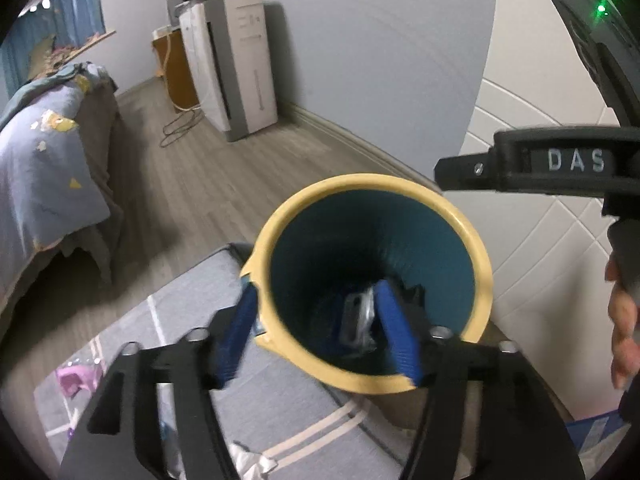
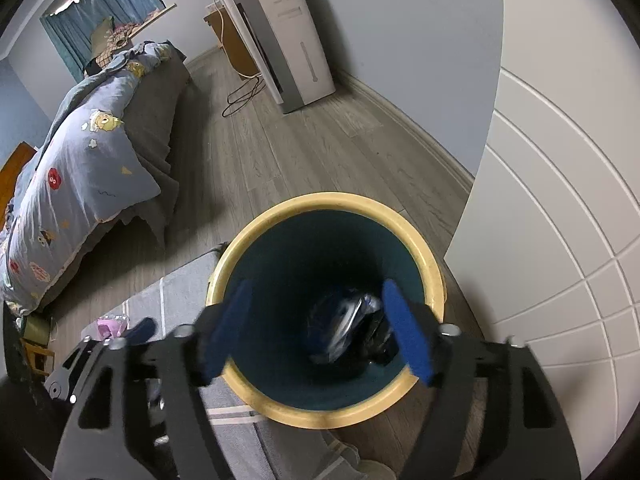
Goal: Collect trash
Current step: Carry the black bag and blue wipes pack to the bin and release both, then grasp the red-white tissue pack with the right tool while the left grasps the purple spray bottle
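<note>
Bin (image 1: 370, 280) sits on the wood floor (image 1: 208, 184), partly on edge of a grey rug (image 1: 280, 420), right under both grippers. Round, tapering, cream-yellow rim w/ chips on the left side, dark teal ribbed inside.

Left gripper (image 1: 320, 332): jaws apart, nothing clamped. Its left blue pad is outside the rim, touching or just beside the chipped edge; right pad hangs inside the mouth. Just left of that right pad, down in the bin, a grey-silver piece of trash (image 1: 358, 320), blurred, shape unclear.

Right gripper (image 2: 320, 328): jaws apart, empty. Both blue pads over the bin mouth. Between them, nearer the right pad, crumpled trash (image 2: 352, 320) at the bottom: shiny silver-blue wrapper-like bit plus sth black beside it; too blurred to tell more.

Left view also shows the right gripper's black body up right, marked "DAS", w/ a hand (image 1: 624, 320) on its grip. Pink object (image 1: 76, 376) on rug, well left of left jaws.
</note>
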`<state>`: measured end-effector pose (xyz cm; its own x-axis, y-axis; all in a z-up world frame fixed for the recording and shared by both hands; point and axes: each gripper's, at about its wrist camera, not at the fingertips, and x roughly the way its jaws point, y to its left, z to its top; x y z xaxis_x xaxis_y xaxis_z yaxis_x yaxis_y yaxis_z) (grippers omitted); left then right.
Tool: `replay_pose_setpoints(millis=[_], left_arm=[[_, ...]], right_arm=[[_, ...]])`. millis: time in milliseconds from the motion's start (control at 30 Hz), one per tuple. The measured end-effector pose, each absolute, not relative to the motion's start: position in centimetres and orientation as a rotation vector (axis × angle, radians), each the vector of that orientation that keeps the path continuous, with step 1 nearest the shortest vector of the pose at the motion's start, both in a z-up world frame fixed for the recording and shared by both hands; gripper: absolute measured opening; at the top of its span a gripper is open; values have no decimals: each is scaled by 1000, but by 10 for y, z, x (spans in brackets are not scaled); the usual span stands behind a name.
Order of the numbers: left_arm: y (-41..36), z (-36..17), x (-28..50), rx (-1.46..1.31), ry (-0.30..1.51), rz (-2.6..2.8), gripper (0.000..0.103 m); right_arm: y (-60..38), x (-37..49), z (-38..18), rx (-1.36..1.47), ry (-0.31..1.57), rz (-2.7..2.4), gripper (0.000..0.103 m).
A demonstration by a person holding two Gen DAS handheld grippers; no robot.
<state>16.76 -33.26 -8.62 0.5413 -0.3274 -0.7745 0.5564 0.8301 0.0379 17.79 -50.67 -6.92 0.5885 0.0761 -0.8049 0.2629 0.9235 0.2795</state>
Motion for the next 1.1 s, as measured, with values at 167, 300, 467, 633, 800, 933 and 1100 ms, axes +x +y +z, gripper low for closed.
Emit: replay_pose_setpoints(millis=[167, 300, 467, 633, 800, 933, 1100], left_arm=[[-313, -82, 160, 282, 832, -478, 93], [-289, -71, 151, 270, 819, -446, 95], [-253, -47, 138, 273, 789, -415, 96], [-200, -25, 126, 283, 761, -363, 97], [-127, -14, 121, 220, 786, -279, 97], [-71, -11, 114, 156, 763, -202, 98], [-21, -23, 116, 72, 813, -148, 98]], right_arm=[[-504, 178, -63, 397, 917, -125, 98], [-497, 180, -63, 376, 928, -138, 97], [-479, 185, -62, 339, 952, -124, 97], [-450, 186, -51, 301, 941, -88, 97], [-412, 187, -41, 250, 934, -33, 97], [-384, 189, -38, 213, 942, 3, 97], [-350, 192, -40, 143, 954, 23, 97]])
